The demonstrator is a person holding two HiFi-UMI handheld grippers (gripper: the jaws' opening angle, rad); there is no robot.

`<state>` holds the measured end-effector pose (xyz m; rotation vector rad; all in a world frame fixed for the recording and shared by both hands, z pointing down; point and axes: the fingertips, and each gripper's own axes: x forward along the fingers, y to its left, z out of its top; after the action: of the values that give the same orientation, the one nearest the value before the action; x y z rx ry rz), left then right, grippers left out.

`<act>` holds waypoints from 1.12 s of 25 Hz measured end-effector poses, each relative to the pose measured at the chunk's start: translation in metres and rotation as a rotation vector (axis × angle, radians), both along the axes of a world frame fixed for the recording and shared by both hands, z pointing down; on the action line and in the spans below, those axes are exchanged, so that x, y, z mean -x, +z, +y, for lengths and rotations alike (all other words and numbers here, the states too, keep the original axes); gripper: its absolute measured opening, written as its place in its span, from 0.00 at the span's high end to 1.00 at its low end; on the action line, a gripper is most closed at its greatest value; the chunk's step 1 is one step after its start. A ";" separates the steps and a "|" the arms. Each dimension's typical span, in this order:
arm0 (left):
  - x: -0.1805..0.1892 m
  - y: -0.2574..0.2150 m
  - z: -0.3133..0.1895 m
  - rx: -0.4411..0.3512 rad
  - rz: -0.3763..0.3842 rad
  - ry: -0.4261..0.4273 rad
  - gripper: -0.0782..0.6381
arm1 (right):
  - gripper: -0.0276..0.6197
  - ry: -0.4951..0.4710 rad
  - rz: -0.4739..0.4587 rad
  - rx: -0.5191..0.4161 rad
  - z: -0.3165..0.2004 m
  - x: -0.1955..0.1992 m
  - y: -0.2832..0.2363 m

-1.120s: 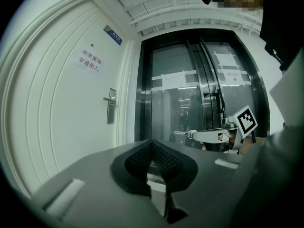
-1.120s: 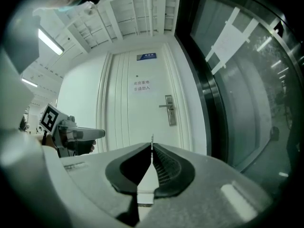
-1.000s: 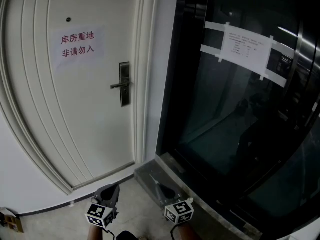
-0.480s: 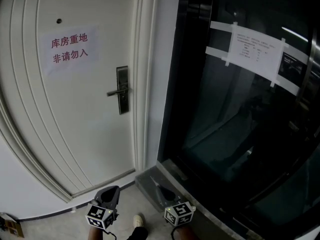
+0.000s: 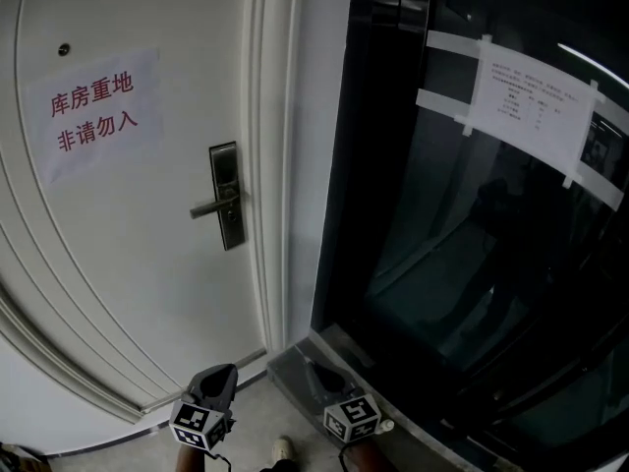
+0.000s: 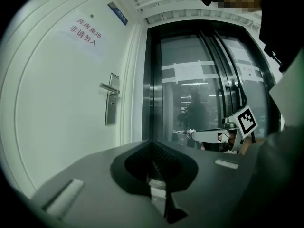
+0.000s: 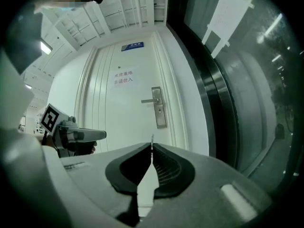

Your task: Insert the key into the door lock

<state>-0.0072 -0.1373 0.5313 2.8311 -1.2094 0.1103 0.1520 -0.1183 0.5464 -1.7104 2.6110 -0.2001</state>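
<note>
The white door (image 5: pixel 128 264) carries a metal lock plate (image 5: pixel 227 195) with a lever handle (image 5: pixel 208 206) near its right edge. Both grippers are held low, well short of the door and pointing level at it. My right gripper (image 5: pixel 313 367) is shut on a thin key (image 7: pixel 152 137), whose blade sticks out past the jaw tips, with the lock plate (image 7: pixel 159 107) just above and right of it. In the left gripper view the key (image 6: pixel 179 132) projects from the right gripper's tip. My left gripper (image 5: pixel 224 370) looks shut and empty. The lock plate (image 6: pixel 112 103) is at its upper left.
A paper sign with red characters (image 5: pixel 93 106) is stuck to the door. To the right stands a dark glass wall (image 5: pixel 472 264) with a taped sheet (image 5: pixel 531 101). A raised grey sill (image 5: pixel 295 357) runs along its foot. A shoe (image 5: pixel 282 450) is at the bottom edge.
The door and lock plate have grown larger and slid left and down in the head view as both grippers came nearer. The grippers keep their places in the picture, both still shut.
</note>
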 end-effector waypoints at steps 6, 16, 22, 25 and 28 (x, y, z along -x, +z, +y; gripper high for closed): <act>-0.004 -0.004 -0.056 0.000 0.002 0.001 0.89 | 0.94 -0.009 -0.004 -0.006 -0.057 0.001 -0.006; 0.002 0.000 -0.121 0.000 0.011 -0.003 0.89 | 0.94 -0.011 0.017 -0.019 -0.125 0.004 -0.012; 0.008 0.001 -0.142 0.004 0.020 -0.018 0.89 | 0.94 -0.029 0.040 -0.035 -0.152 0.013 -0.018; 0.013 0.000 -0.150 0.000 0.025 -0.037 0.89 | 0.94 -0.038 0.056 -0.049 -0.167 0.015 -0.024; 0.020 -0.001 -0.158 -0.003 0.035 -0.060 0.89 | 0.94 -0.045 0.086 -0.072 -0.181 0.018 -0.033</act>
<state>-0.0270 -0.2949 0.5301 2.7836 -1.2871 0.0563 0.1343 -0.2991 0.5139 -1.6750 2.6830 -0.0339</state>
